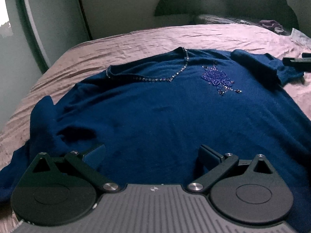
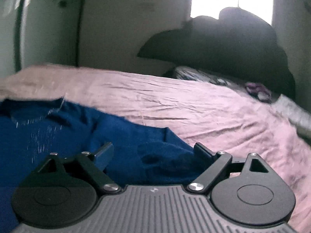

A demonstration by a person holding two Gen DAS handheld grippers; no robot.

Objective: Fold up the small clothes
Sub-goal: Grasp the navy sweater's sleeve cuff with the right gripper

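A dark blue knit top [image 1: 165, 112] lies spread face up on a pink bedsheet [image 1: 136, 40], with a studded V-neckline [image 1: 167, 78] and a beaded blue motif [image 1: 217, 76] on the chest. My left gripper [image 1: 153, 155] is open over the lower body of the top, holding nothing. My right gripper [image 2: 153, 153] is open over the top's right sleeve [image 2: 159, 151], which lies bunched at the garment's edge. The right gripper's fingers also show in the left wrist view [image 1: 297, 61] beside that sleeve [image 1: 258, 66]. The left sleeve [image 1: 44, 116] is folded and rumpled.
The pink bed [image 2: 194, 106] stretches to the right and far side. A dark curved headboard [image 2: 223, 48] and crumpled patterned fabric [image 2: 256, 89] are at the far end. A wall and wardrobe door [image 1: 38, 19] stand to the left.
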